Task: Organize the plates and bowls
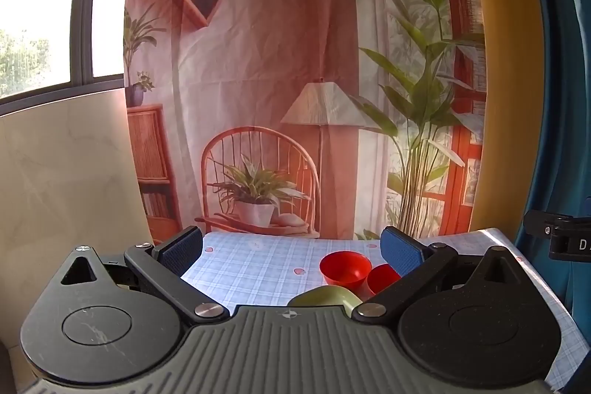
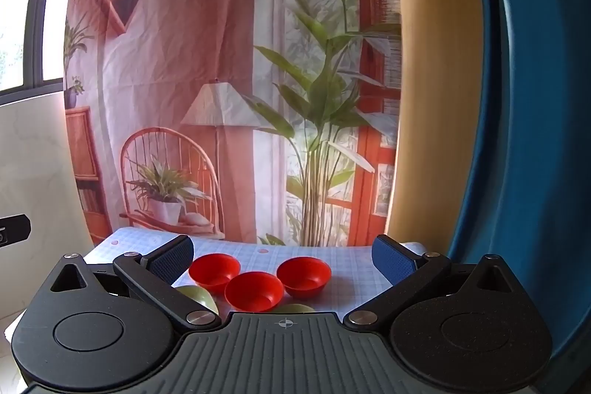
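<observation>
Hanging behind everything, a large printed backdrop (image 2: 236,80) shows a room with a bookshelf, a lamp, a wicker chair and tall green plants. To its right stand a yellow panel (image 2: 432,80) and a blue curtain (image 2: 535,135); to its left a window (image 1: 44,6) lets in bright daylight above a pale marble-look wall (image 1: 66,172).

Below the backdrop sits the table (image 2: 354,268), covered with a light blue checked cloth.

The right gripper (image 2: 282,261) hovers over the near side of the table, tilted slightly downward, its blue-padded jaws spread fully wide with nothing between the pads. The left gripper (image 1: 291,252) is held the same way: jaws wide apart, gripping nothing.

On the cloth, three red bowls (image 2: 254,290) stand upright in a loose cluster, seen from the right wrist: one at the left rear, one nearest the camera in the middle, one to the right, each close beside its neighbour. From the left wrist only two of them show, the nearer one (image 1: 345,270) partly covering the other beside the right finger.

Two pale green dishes lie nearer the camera: one green dish (image 2: 195,296) just left of the red cluster, half hidden behind the right gripper's left finger, and a second green dish (image 2: 293,308) barely peeking over the gripper body.
</observation>
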{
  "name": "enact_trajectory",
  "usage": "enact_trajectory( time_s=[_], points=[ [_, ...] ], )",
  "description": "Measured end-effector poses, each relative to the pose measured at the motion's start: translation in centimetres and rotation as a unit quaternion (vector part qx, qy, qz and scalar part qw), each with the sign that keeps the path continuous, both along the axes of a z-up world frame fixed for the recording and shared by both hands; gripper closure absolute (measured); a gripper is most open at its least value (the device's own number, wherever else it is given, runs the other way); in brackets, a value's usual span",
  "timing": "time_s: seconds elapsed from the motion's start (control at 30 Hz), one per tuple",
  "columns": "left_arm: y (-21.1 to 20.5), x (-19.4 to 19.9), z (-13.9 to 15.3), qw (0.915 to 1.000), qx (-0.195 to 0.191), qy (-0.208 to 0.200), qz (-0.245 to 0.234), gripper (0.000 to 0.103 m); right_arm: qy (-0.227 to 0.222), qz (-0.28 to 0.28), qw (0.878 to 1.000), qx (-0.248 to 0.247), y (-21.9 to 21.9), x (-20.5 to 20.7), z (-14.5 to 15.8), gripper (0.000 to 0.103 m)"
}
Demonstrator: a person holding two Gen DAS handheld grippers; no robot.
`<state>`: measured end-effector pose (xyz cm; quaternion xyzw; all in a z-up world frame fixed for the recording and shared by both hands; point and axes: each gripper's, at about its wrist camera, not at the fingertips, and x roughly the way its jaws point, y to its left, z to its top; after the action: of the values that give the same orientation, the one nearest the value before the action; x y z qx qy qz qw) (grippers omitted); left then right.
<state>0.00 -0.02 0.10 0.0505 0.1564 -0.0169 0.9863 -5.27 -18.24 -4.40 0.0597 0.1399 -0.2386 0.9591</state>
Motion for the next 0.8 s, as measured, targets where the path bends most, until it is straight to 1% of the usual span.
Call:
enact_trajectory(
  time_s=[0.8],
  points=[
    [-0.12, 0.03, -0.21, 1.0, 0.001, 0.003, -0.003, 0.0, 0.002, 0.002, 1.0, -0.003, 0.32, 0.25, -0.48, 0.0]
  ],
)
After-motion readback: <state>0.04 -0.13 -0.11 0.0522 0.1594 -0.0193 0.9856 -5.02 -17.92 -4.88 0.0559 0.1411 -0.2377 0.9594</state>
